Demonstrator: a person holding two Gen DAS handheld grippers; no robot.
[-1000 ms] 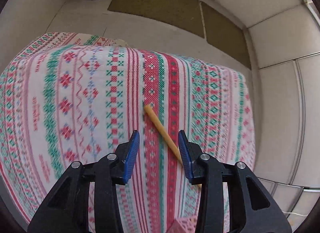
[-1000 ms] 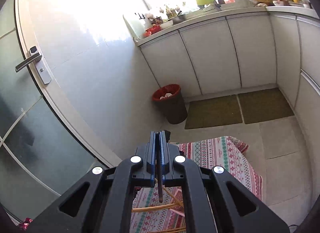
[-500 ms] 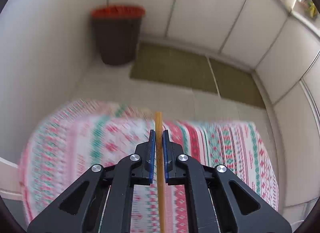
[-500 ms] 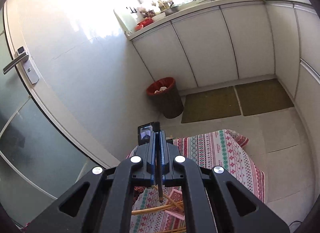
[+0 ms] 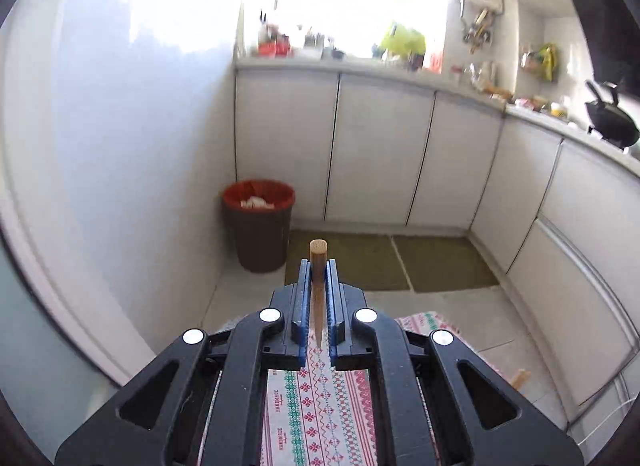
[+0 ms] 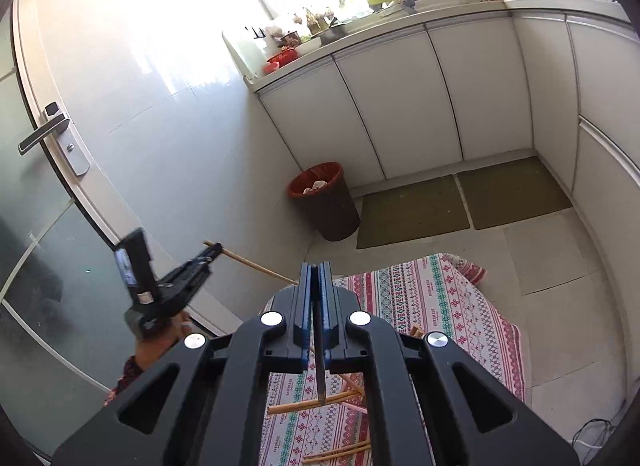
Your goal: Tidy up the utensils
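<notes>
two grippers are in our hands: the left gripper (image 6: 214, 250) is clamped tight on a wooden chopstick (image 5: 318, 266) lifted over the patterned cloth (image 6: 432, 298). further right, the brown bin (image 6: 326, 201) with a red liner holds pale scraps. our right gripper (image 6: 316, 268) pinches a thin dark utensil (image 6: 321, 378), with more chopsticks (image 6: 312, 406) lying on the cloth below.

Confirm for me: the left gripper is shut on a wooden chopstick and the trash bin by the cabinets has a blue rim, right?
Not quite. The trash bin has a red rim, not blue, as the left wrist view shows. The rest holds: the left gripper is shut on a wooden chopstick.
</notes>
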